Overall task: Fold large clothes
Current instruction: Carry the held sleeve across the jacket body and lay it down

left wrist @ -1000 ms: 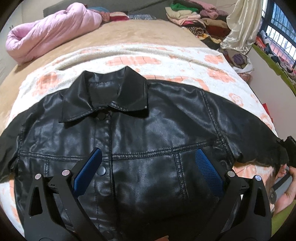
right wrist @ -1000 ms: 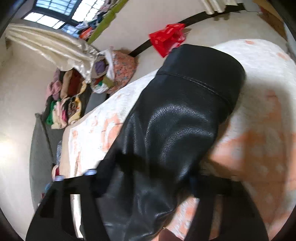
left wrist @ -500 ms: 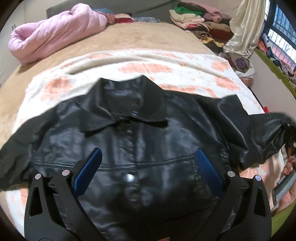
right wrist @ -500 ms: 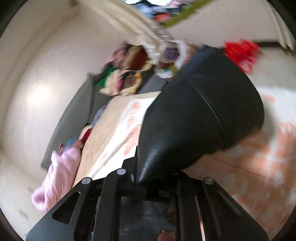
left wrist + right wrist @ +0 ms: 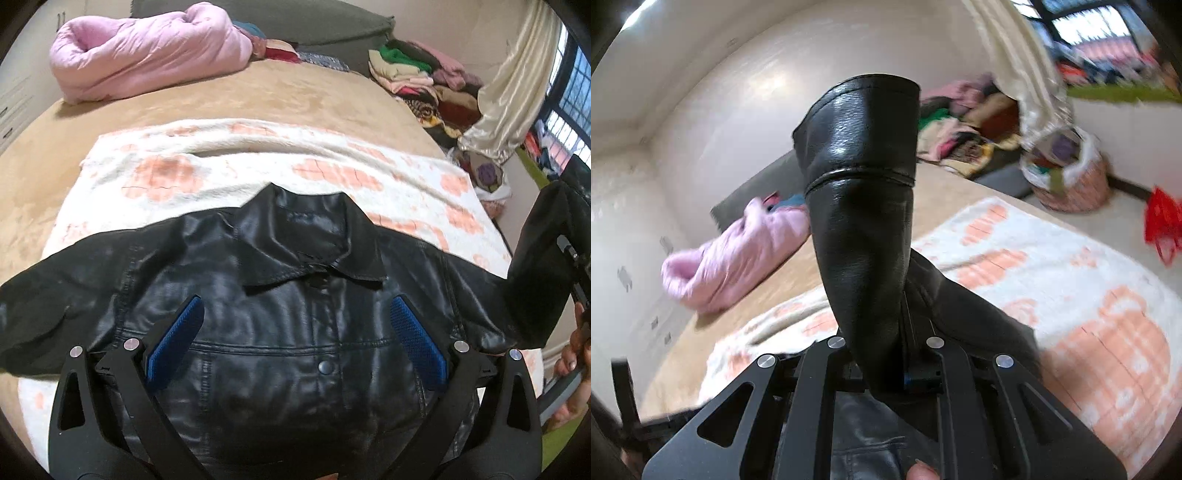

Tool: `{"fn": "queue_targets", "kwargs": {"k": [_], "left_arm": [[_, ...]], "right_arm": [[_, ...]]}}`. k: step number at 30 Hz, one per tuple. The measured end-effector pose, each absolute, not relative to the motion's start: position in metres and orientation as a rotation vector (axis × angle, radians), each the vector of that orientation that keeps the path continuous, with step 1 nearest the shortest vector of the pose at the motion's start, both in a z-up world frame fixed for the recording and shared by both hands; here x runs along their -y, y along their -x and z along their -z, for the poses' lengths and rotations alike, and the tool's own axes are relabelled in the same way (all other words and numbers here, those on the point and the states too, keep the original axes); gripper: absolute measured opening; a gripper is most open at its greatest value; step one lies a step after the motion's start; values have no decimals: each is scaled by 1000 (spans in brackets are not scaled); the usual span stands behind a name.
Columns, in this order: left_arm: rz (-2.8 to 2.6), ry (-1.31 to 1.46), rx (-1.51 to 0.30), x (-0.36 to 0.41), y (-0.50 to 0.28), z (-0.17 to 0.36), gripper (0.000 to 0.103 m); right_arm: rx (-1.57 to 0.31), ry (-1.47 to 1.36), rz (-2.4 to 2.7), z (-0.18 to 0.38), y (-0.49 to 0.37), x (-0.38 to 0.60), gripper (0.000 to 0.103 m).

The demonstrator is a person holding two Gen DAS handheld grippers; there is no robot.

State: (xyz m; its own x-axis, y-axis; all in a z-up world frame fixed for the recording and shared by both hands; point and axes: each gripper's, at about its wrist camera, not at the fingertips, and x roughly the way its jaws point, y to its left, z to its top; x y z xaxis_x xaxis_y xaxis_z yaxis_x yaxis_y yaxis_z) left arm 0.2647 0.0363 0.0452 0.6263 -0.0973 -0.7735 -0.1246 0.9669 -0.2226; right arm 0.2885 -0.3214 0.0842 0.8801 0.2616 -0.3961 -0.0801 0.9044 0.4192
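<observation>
A black leather jacket lies front-up, collar away from me, on a white blanket with orange patches. My left gripper hovers open over the jacket's chest, its blue pads wide apart with nothing between them. My right gripper is shut on the jacket's right sleeve near the cuff, which stands up from the jaws above the bed. In the left wrist view that lifted sleeve rises at the right edge, next to a person's hand.
The blanket covers a tan bed. A rolled pink quilt lies at the far end. Piled clothes, a cream curtain and a full basket stand by the window; a red bag is on the floor.
The right gripper closed on the sleeve, rolled and lifted it off the bed so it now stands upright. The left gripper drew back and sideways, staying open; the collar sits further right in its view.
</observation>
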Motion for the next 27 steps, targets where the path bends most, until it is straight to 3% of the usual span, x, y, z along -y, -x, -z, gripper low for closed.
{"fn": "queue_targets", "kwargs": {"k": [16, 27], "left_arm": [[41, 511, -812, -130, -230, -58, 95], [156, 667, -721, -174, -195, -64, 95]], "right_arm": [[-417, -154, -452, -120, -281, 174, 10], [-515, 64, -569, -59, -265, 54, 11]]}}
